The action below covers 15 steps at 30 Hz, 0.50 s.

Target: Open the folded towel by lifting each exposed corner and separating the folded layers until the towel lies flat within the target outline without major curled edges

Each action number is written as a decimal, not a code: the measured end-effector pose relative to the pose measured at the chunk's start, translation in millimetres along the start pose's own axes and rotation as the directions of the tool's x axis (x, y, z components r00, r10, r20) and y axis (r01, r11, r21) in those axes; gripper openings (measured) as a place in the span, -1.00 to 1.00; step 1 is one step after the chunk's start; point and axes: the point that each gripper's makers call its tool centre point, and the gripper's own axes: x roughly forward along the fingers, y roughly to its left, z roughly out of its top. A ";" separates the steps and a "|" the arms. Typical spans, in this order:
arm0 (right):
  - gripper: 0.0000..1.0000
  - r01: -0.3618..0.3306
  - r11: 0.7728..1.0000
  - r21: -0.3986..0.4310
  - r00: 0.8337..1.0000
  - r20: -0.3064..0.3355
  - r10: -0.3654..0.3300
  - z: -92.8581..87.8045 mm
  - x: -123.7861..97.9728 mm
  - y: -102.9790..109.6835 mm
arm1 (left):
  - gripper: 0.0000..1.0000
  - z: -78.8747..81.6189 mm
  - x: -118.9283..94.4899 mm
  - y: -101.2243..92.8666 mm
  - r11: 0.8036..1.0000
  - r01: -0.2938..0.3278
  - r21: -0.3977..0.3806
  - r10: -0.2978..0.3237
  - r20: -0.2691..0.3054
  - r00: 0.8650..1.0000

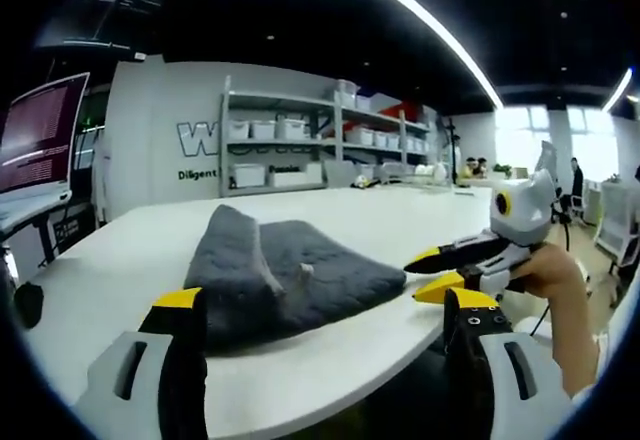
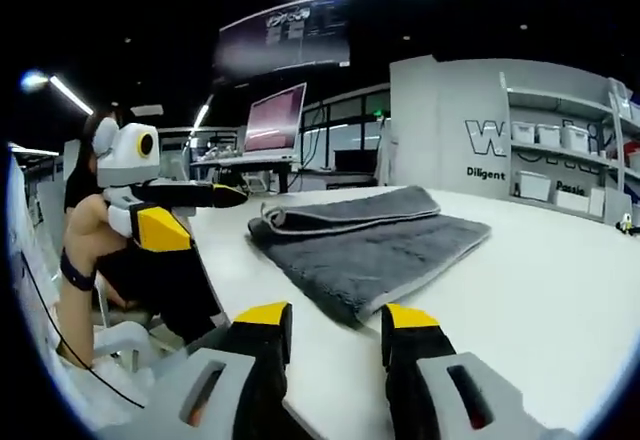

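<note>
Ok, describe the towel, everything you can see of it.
The towel is dark grey, thick and plush. It lies folded on the white table near its edge, with an upper layer bunched and rolled along one side over a flatter bottom layer. Neither gripper touches it; both sets of jaws stand open before it.

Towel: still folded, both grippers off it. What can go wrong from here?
1. The towel lies near the table edge; a low pull on a corner could drag it off.
2. The folded flap is thick and rolled, so open jaws may pinch several layers and lift the whole towel.
3. The left gripper and right gripper sit at opposite sides; uneven pulls could leave curled edges.
</note>
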 end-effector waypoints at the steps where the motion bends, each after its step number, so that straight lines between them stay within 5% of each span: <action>1: -0.36 -0.001 1.000 0.000 1.000 -0.006 0.001 -1.0 0.5 0.4 | 0.92 0.1 -0.1 0.0 1.000 0.000 0.000 0.000 0.000 1.000; 15: -0.59 0.024 0.999 -0.035 1.000 -0.018 -0.024 -5.9 3.2 -5.8 | 0.92 -1.0 0.7 -0.8 1.000 0.005 -0.003 -0.005 0.000 1.000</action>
